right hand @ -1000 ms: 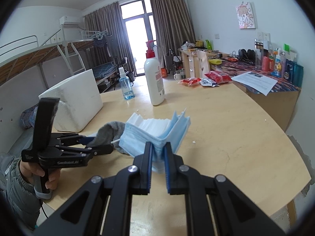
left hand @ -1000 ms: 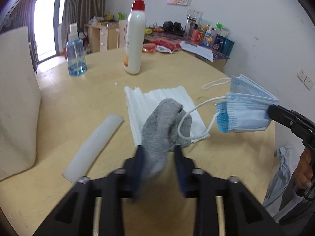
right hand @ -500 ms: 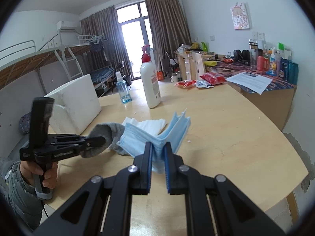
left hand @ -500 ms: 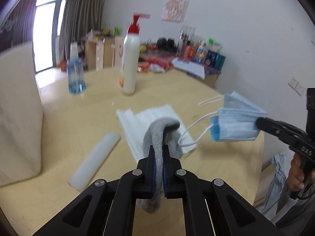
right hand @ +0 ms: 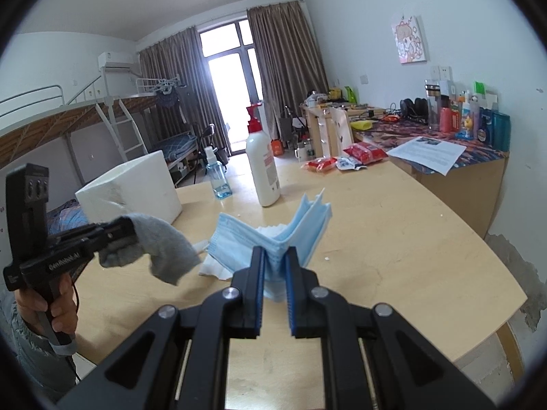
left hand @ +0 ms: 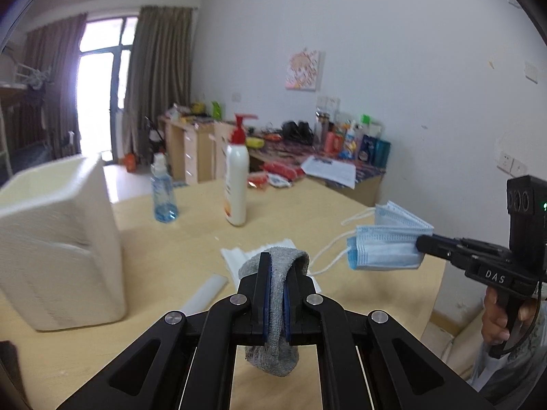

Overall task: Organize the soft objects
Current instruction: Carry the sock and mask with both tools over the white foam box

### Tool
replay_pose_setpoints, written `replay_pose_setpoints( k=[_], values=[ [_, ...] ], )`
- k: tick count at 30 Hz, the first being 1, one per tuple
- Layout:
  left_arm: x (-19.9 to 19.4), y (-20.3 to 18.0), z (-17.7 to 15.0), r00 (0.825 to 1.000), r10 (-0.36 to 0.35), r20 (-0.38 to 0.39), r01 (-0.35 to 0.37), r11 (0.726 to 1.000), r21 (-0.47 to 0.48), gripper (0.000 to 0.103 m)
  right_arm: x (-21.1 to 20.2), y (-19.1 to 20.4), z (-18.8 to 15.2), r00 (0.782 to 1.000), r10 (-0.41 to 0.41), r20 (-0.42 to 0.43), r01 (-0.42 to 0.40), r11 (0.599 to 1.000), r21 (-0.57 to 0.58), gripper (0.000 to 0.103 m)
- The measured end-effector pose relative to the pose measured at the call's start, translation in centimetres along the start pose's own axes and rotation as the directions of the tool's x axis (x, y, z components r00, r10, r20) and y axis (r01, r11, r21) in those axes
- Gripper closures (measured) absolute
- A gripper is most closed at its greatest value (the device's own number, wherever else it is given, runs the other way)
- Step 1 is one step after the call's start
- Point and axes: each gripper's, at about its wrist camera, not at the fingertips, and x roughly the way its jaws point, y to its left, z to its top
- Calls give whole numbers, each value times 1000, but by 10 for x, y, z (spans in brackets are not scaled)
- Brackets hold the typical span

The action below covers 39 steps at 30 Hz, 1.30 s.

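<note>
The counter (right hand: 393, 239) is a pale wooden top with a curved right edge. Toward its far edge stand a white pump bottle with a red head (right hand: 261, 167) and, just to its left, a small clear spray bottle of blue liquid (right hand: 215, 179), the two apart. At the left edge sits a white foam box (left hand: 58, 253), upright. Near the middle lies a white folded cloth (left hand: 239, 256), flat on the wood, with a white roll-shaped piece (left hand: 205, 297) beside it toward the near edge. At the far right corner lie red snack packets (right hand: 345, 159). A few white crumbs speckle the bare wood at the right.
</note>
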Motion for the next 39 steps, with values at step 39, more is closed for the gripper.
replay_pose_setpoints(
  k=[39],
  values=[
    [-193,25,-46,840,512,182,-482,856,-185,97,-15,136,6,938,338,76,-314,922,-225,89]
  ],
)
